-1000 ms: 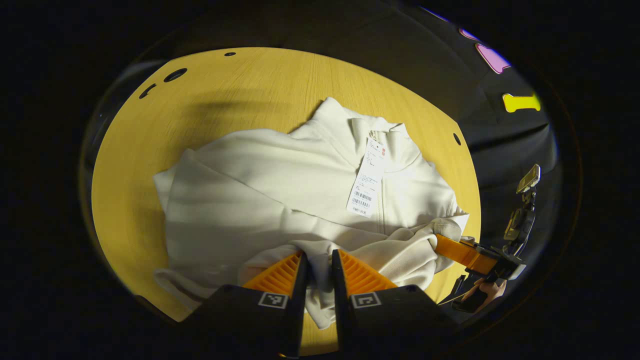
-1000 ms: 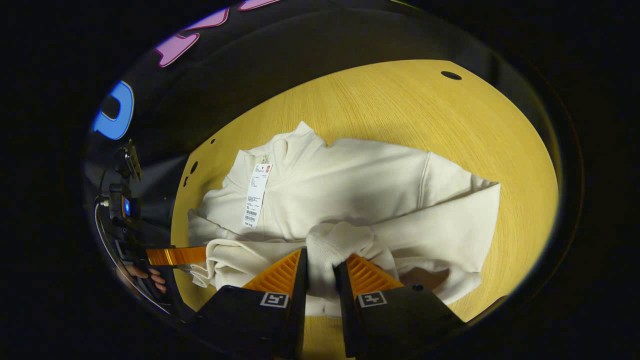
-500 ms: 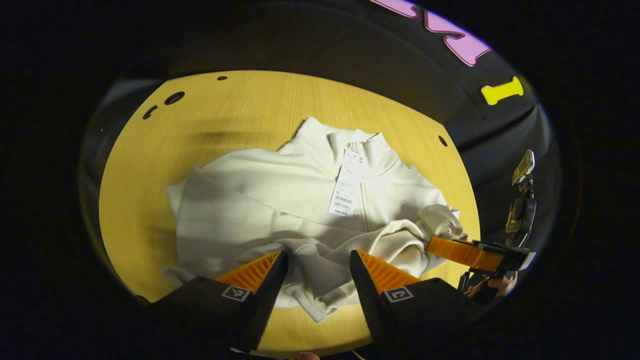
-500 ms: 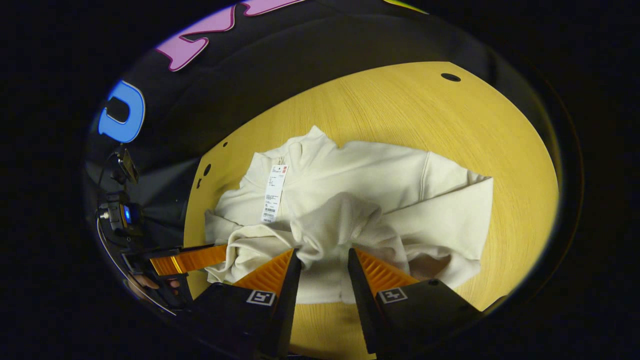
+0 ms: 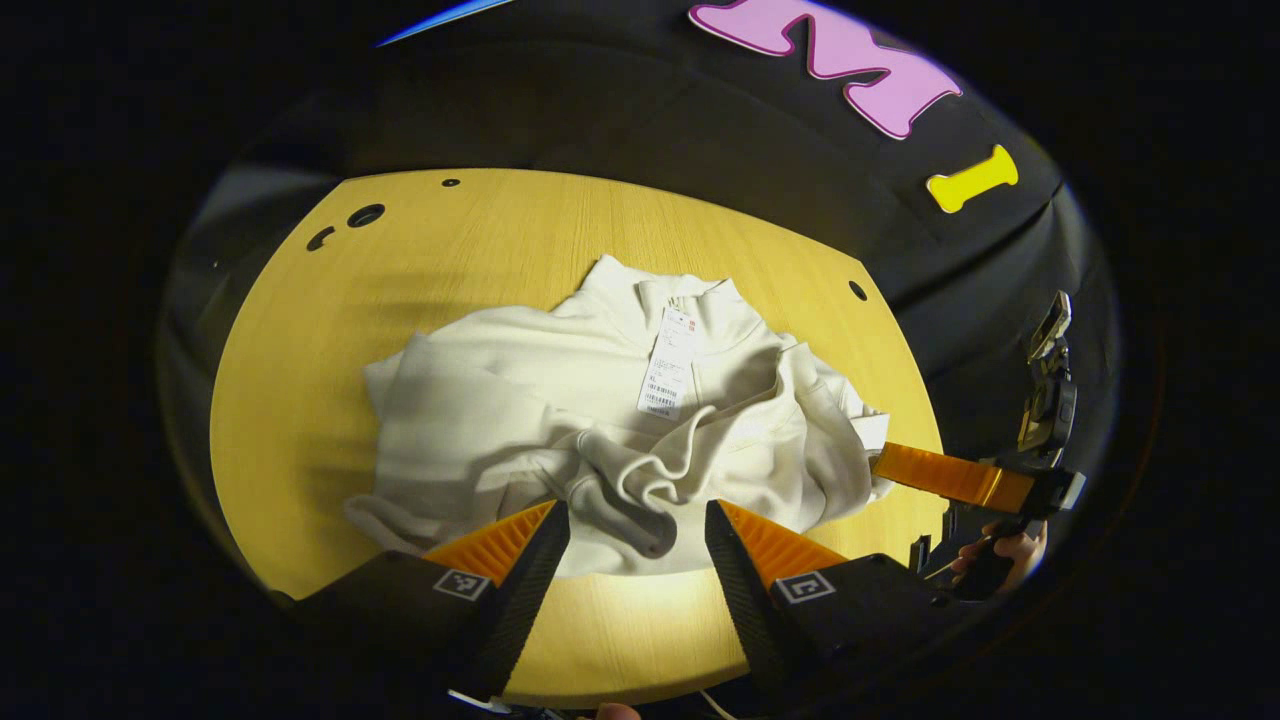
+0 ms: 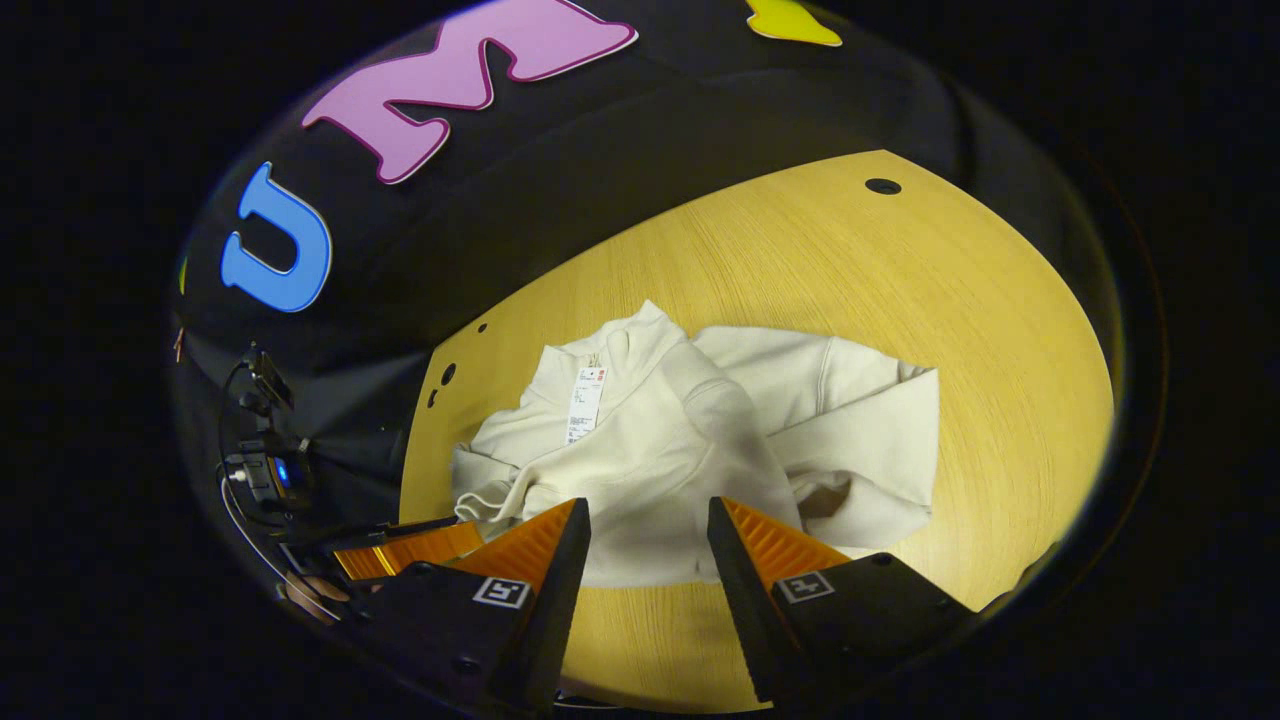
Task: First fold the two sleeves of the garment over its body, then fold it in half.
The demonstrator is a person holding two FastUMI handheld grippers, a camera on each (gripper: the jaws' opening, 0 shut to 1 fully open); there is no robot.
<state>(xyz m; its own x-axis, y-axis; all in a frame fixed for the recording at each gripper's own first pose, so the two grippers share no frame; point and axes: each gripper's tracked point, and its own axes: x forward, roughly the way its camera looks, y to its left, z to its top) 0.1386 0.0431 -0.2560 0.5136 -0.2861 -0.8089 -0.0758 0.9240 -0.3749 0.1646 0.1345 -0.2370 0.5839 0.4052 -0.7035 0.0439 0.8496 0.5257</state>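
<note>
Left gripper view shows the right claw [image 5: 885,462] at 4 o'clock, a hand [image 5: 1005,552] gripping it. Right gripper view shows the left claw [image 6: 400,548] at 8 o'clock. Both claws are spread, holding nothing. One cream garment [image 6: 690,440] with one hang tag [image 5: 668,378] lies mid-worktop [image 6: 900,290], both sleeves across its body.

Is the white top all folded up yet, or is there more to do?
Not yet. Both sleeves already lie across the front of the white top, bunched and loose rather than flat. Right now nothing is held: the left gripper and the right gripper are both open, back from the cloth. The top lies on the wooden table with its collar uncovered, so folding it in half is left.
</note>
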